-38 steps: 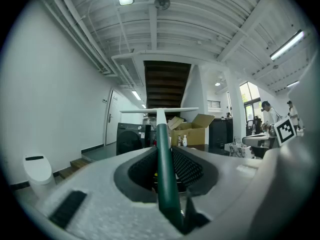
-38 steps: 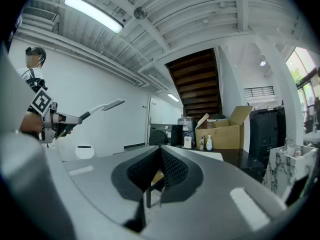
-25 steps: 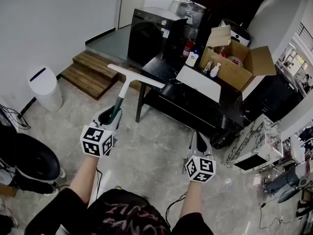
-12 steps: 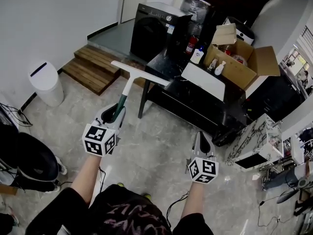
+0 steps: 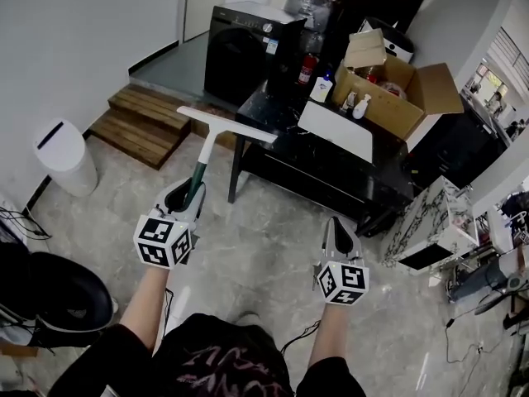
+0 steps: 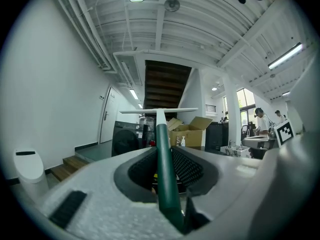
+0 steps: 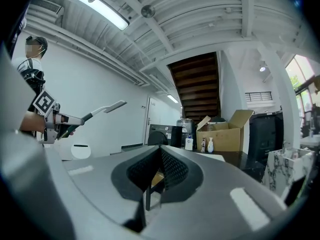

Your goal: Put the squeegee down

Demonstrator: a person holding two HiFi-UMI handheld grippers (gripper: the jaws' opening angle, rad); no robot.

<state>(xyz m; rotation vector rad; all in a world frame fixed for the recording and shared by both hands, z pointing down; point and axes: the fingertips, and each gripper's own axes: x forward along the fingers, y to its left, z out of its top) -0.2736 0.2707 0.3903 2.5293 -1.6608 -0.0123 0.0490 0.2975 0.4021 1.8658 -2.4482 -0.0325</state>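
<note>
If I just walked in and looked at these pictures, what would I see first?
Probably the squeegee, with its long white blade and green handle, sticking out of the left gripper, which is clamped on the handle. Next comes the big open cardboard box on the black table at the upper right. The right gripper holds nothing, its jaws together.

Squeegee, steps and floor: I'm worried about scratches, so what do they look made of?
Squeegee: probably plastic, with a smooth dark green handle and a white neck and head; the blade edge is unclear.
Steps: wood, matte brown planks with visible board lines.
Floor: stone or stone-look tile, with pale grey veining and a slight sheen.
</note>
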